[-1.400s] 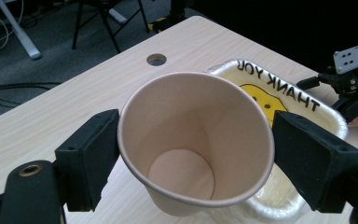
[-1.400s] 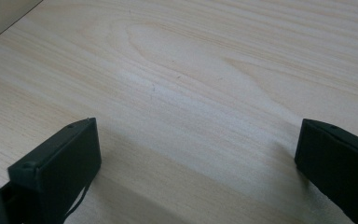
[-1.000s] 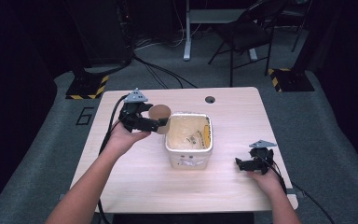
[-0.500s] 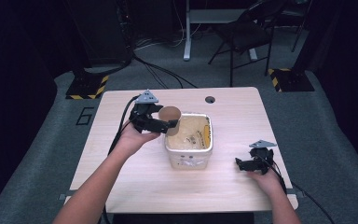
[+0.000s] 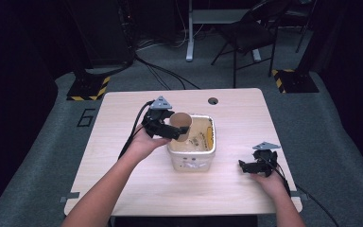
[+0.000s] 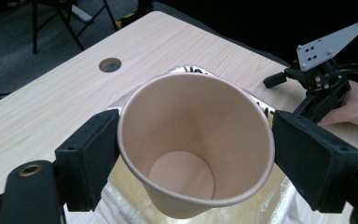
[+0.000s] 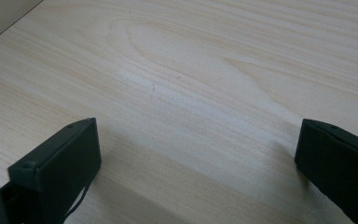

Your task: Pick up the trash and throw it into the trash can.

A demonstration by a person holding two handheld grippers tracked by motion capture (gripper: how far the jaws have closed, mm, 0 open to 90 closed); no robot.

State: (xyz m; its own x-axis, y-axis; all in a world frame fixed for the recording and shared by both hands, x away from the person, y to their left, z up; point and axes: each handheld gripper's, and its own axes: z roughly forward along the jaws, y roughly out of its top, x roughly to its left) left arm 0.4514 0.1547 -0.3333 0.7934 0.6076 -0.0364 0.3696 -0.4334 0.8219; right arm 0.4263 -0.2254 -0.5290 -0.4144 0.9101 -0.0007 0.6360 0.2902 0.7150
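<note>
We see the left gripper (image 5: 176,132) with its fingers (image 6: 87,156) clamped on either side of an empty brown paper cup (image 6: 193,144), holding it tipped on its side over the near-left corner of a white plastic tub (image 5: 192,158) that stands at the middle of the pale wooden desk (image 5: 123,179). The right gripper (image 5: 246,166) rests low on the desk well to the right of the tub, its fingers (image 7: 58,165) wide apart and holding nothing. We judge the step in hand to be carrying the cup to the tub, and the next move would call for lowering it inside the rim before the fingers part.
</note>
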